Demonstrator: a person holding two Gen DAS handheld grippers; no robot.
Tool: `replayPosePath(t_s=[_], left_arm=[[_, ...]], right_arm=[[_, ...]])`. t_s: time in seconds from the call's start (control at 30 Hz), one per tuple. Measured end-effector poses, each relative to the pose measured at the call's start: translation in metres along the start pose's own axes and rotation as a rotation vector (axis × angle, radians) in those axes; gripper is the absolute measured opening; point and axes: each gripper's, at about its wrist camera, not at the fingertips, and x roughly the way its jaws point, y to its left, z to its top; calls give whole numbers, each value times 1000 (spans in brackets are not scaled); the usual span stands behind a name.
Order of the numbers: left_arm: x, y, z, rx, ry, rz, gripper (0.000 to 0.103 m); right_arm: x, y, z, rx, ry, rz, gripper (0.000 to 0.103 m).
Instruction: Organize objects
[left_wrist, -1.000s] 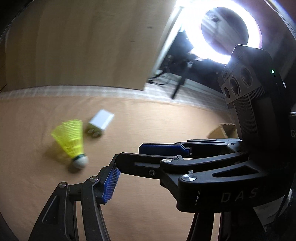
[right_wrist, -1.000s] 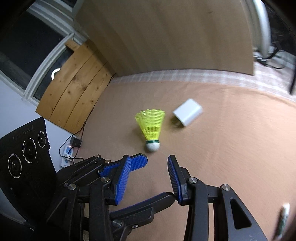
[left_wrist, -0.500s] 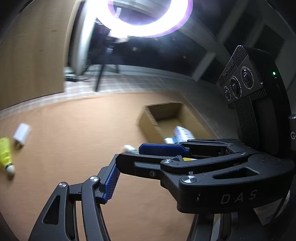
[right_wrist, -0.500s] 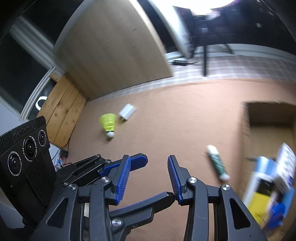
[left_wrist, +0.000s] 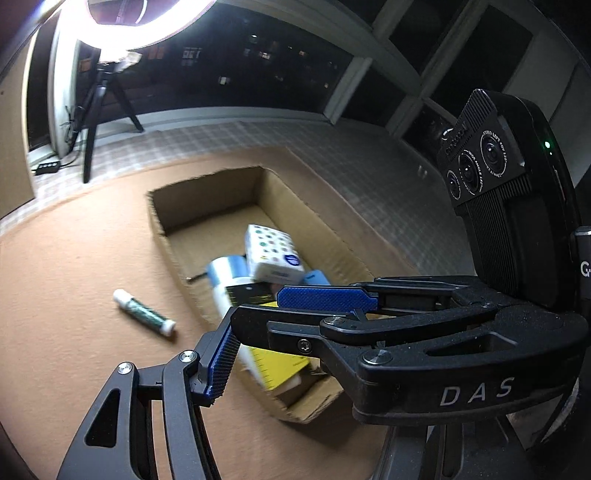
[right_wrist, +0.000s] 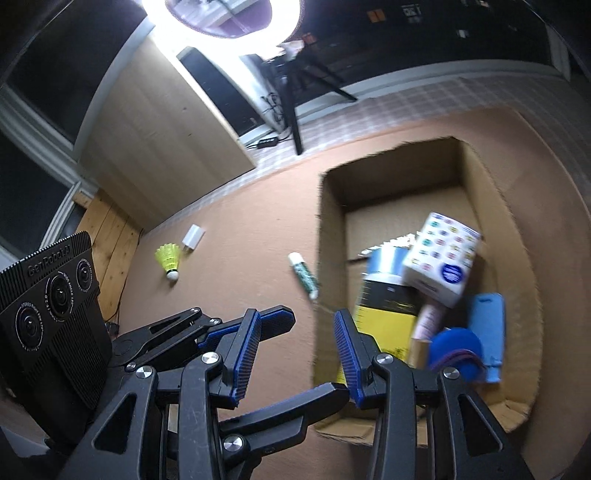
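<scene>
A ring light (right_wrist: 221, 14) on a tripod (right_wrist: 291, 110) glares from the far side of the room, beside a pale wooden panel (right_wrist: 162, 136). The things lie on a brown carpeted floor (right_wrist: 240, 229) bordered by checked flooring.

An open cardboard box (right_wrist: 328, 229) sits on the carpet and already holds several things: a white carton with coloured dots (right_wrist: 441, 258) tilted on top of a can with a yellow and black label (right_wrist: 384, 299), a blue flat piece (right_wrist: 487, 321) along the far wall, and a blue rounded thing (right_wrist: 456, 347) nearest the camera. Their details are blurred.

Outside the box, a white and green tube (right_wrist: 303, 275) lies just beside its near wall, running roughly along that wall. Well apart from it, further across the carpet, a yellow shuttlecock (right_wrist: 169, 258) rests with its cork down towards the camera, and a small white block (right_wrist: 194, 236) lies just beside its skirt.

The right gripper (right_wrist: 295, 354) hangs above the carpet with its jaws partly apart and nothing between them; the tube lies ahead of the gap, the box wall in front of the right-hand jaw. The left gripper (left_wrist: 258, 325) also holds nothing, its jaws apart, over the near corner of the box, with the tube off to the left of them.
</scene>
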Motion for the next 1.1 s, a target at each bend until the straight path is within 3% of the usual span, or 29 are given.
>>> replayPosePath(t_s=[0.3, 0.67, 0.87, 1.1], left_arm=[[13, -14, 1, 33, 3, -10, 61], [-28, -13, -4, 85, -149, 29, 62], [-44, -2, -3, 75, -153, 45, 62], [-54, 22, -17, 49, -114, 99, 63]], right_arm=[[-11, -13, -5, 17, -28, -2, 38], [-30, 32, -7, -131, -141, -52, 38], [-24, 48, -3, -164, -131, -49, 38], [-3, 52, 5, -107, -93, -7, 44]])
